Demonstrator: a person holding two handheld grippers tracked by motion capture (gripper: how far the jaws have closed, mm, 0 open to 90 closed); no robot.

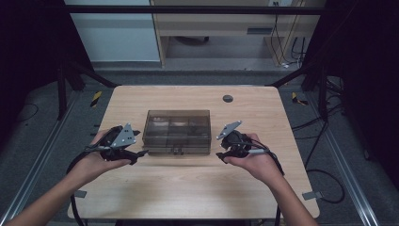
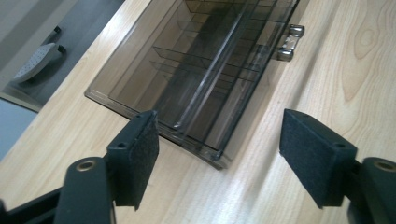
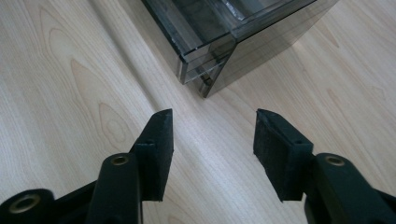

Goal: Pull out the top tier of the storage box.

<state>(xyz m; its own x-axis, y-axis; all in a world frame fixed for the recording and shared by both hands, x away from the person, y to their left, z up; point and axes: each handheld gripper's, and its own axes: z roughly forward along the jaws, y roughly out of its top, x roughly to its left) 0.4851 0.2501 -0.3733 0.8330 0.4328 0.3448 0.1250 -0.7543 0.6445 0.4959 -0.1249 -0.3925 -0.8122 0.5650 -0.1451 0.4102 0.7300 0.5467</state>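
While we look from the high view, we see a smoky transparent box [image 1: 177, 132] with inner compartments lying near the middle of the wooden surface [image 1: 197, 188]. The left hand-held gripper [image 1: 139, 153] is just beside the left end of the box, close to its front corner, and the right hand-held gripper [image 1: 220, 154] is just beside the right end. We hold one in each hand, and the box lies between them. Neither hand-held gripper touches the box as far as we can tell here. A small dark round cap [image 1: 227, 98] sits in the surface behind the box, well apart from it.

In the left gripper view, the left hand-held gripper [image 2: 219, 151] has its jaws standing apart, with nothing between them. The box [image 2: 196, 60] lies ahead of the pads, and its near corner is a little beyond the fingertips, apart from them. A metal latch [image 2: 289, 42] shows on the long edge of the box.

In the right gripper view, the right hand-held gripper [image 3: 214, 140] also has its jaws apart, over bare wood. The corner of the box [image 3: 219, 37] lies ahead of them, not touching either pad.
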